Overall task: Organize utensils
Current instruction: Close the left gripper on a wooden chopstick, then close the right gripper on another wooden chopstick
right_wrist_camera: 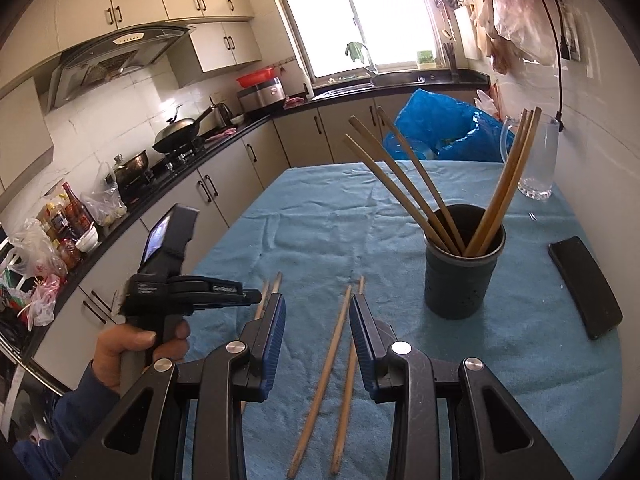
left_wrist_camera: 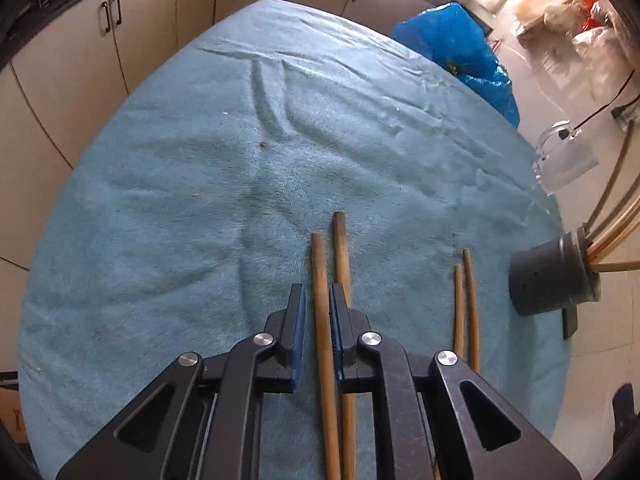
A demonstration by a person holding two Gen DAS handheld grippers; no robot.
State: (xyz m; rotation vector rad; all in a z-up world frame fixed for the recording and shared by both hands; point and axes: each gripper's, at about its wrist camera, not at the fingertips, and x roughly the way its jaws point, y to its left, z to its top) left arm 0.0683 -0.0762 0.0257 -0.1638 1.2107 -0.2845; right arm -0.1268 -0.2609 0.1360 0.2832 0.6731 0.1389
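Observation:
Wooden chopsticks lie on a blue towel (left_wrist_camera: 180, 168). My left gripper (left_wrist_camera: 317, 294) is nearly closed around one chopstick (left_wrist_camera: 322, 320), its pads close beside it; a second chopstick (left_wrist_camera: 341, 248) lies just right of it. Two thinner chopsticks (left_wrist_camera: 466, 304) lie further right. A dark holder cup (left_wrist_camera: 548, 280) at the right edge holds several chopsticks. In the right wrist view my right gripper (right_wrist_camera: 318, 304) is open above a pair of chopsticks (right_wrist_camera: 332, 356). The cup (right_wrist_camera: 460, 276) stands ahead right. The left gripper (right_wrist_camera: 208, 292) is at the left.
A clear glass mug (right_wrist_camera: 538, 160) stands at the table's far right, with a blue plastic bag (right_wrist_camera: 432, 124) behind the table. A black phone (right_wrist_camera: 584, 284) lies right of the cup. Kitchen counters and cabinets (right_wrist_camera: 224, 172) run along the left.

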